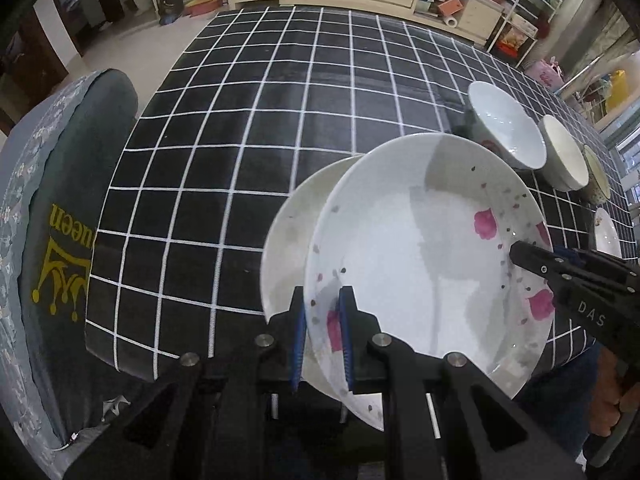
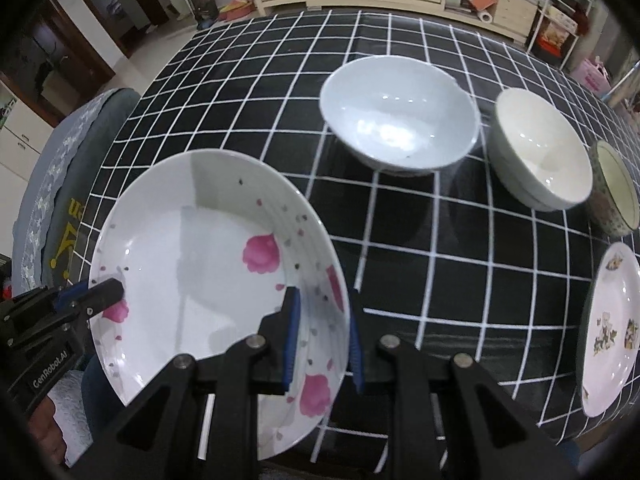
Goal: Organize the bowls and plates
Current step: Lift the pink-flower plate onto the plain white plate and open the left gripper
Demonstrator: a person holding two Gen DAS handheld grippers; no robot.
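the pink-flowered plate (image 1: 420, 264) is held tilted above the near edge of the checked table (image 1: 280, 128), its rim clamped on opposite sides by the left gripper (image 1: 323, 336) and the right gripper (image 2: 322, 340). a plain white plate (image 1: 292, 240) is seen just behind it. three bowls (image 2: 400, 116) and a patterned plate (image 2: 612, 328) are set to the right.
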